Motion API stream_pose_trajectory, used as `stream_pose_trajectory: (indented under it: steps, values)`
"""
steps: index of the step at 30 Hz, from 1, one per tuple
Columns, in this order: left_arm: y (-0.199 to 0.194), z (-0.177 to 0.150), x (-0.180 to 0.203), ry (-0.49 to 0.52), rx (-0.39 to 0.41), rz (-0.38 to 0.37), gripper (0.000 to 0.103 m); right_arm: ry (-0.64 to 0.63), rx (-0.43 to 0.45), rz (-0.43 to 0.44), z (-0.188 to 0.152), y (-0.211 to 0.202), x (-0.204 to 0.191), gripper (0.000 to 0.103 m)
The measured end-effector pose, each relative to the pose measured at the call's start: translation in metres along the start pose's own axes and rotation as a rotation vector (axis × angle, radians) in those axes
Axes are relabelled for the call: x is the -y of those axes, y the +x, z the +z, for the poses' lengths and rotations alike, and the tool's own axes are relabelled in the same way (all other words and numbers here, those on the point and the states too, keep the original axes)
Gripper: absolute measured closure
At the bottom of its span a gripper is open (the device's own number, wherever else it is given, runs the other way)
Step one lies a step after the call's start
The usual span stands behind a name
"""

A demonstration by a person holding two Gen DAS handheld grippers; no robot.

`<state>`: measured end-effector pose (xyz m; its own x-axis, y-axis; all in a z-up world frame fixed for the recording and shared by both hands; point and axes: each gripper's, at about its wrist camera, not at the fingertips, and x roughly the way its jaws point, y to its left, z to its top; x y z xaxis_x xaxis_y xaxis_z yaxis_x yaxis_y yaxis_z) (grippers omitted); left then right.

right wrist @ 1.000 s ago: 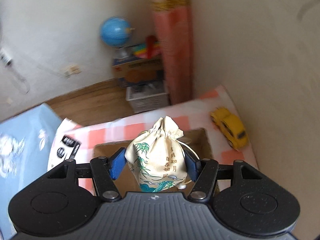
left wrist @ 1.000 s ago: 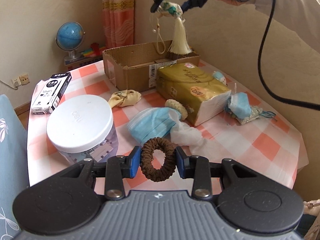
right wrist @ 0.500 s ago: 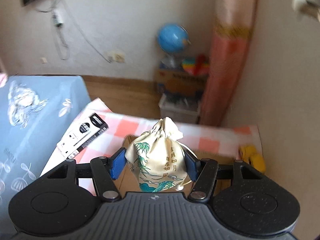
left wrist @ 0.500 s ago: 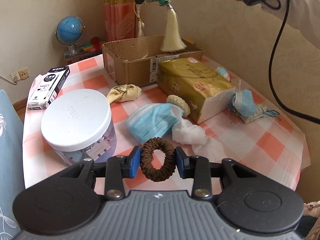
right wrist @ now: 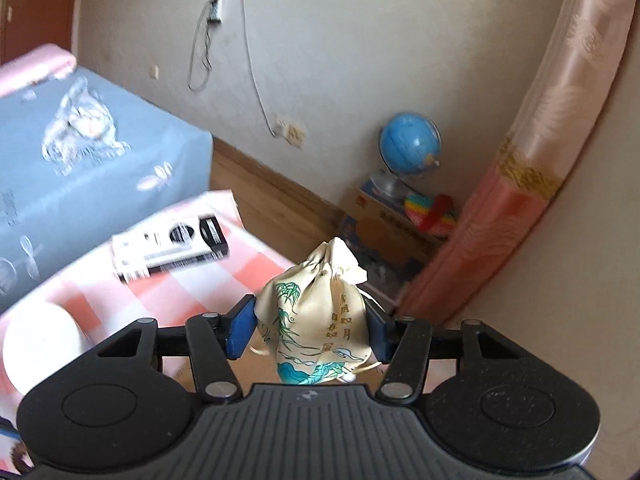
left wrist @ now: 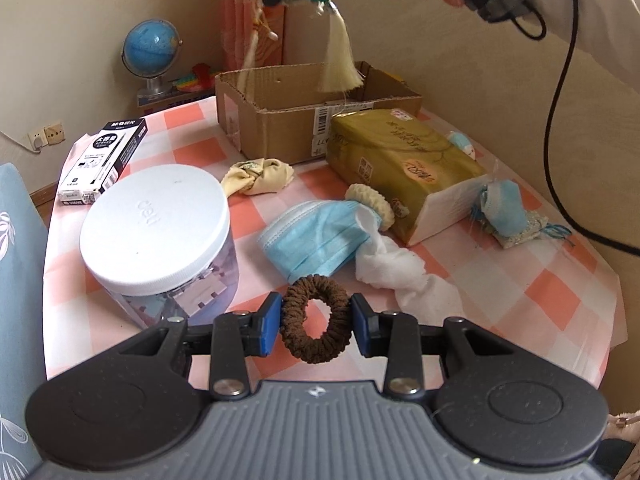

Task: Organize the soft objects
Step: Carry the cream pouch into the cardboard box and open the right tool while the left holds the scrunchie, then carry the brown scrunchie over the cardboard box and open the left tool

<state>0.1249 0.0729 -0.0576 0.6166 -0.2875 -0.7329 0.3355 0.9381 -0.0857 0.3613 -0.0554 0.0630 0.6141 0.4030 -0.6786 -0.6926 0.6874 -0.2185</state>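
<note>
r tongs (right wrist: 310, 334) had carried the pouch (right wrist: 316, 320) over the cardboard box (left wrist: 304, 120), jaws just closing a bit, pouch gripped btwn them, tassel hanging above it. l tongs (left wrist: 316, 326) clamped narrow on brown scrunchie (left wrist: 314, 330) over desk (left wrist: 540, 280). drop likely next.

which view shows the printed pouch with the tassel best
The right wrist view: the pouch fills the centre, sitting between the right tool's fingers, print readable. The left wrist view shows it small at the top edge, mostly hidden by the tool, with only its tassel hanging over the cardboard box.
</note>
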Motion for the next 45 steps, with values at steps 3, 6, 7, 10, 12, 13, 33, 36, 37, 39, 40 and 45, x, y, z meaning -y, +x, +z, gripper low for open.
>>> stream_pose_trajectory:
  steps: [3,6,7,10,12,13,33,36,37,39,40,45]
  values:
    - [0.001,0.000,0.000,-0.001,-0.002,-0.001,0.067,-0.022,-0.024,0.004,-0.010,0.009,0.000,0.042]
    - [0.003,-0.001,0.001,0.005,-0.010,-0.005,0.067,-0.019,-0.113,0.006,-0.030,0.024,0.005,0.039]
    - [0.004,-0.001,0.001,0.006,-0.012,-0.006,0.067,-0.003,-0.145,0.001,-0.037,0.028,0.009,0.037]
    - [0.004,0.000,0.002,0.013,-0.014,-0.008,0.067,0.034,-0.200,-0.076,-0.054,0.032,0.020,0.030]
    - [0.004,0.001,0.004,0.019,-0.012,-0.007,0.067,0.086,-0.209,-0.084,-0.059,0.027,0.027,0.023]
    - [0.003,0.002,0.004,0.023,-0.010,-0.007,0.066,0.109,-0.202,-0.078,-0.061,0.022,0.030,0.022]
    - [-0.015,0.061,0.012,0.107,0.057,0.003,0.066,0.440,-0.108,-0.113,-0.159,-0.075,-0.015,0.000]
    - [-0.010,0.081,0.012,0.119,0.072,0.004,0.066,0.472,-0.085,-0.139,-0.179,-0.088,-0.028,0.000]
    - [-0.007,0.089,0.011,0.120,0.077,0.006,0.066,0.484,-0.074,-0.155,-0.185,-0.093,-0.031,0.000]
    - [0.000,0.106,0.010,0.128,0.086,0.008,0.066,0.512,-0.048,-0.178,-0.197,-0.102,-0.039,0.000]
    - [0.004,0.115,0.009,0.123,0.091,0.010,0.066,0.525,-0.037,-0.187,-0.202,-0.107,-0.042,0.000]
    - [0.031,0.162,0.006,0.126,0.099,0.018,0.066,0.534,0.018,-0.265,-0.220,-0.130,-0.063,0.000]
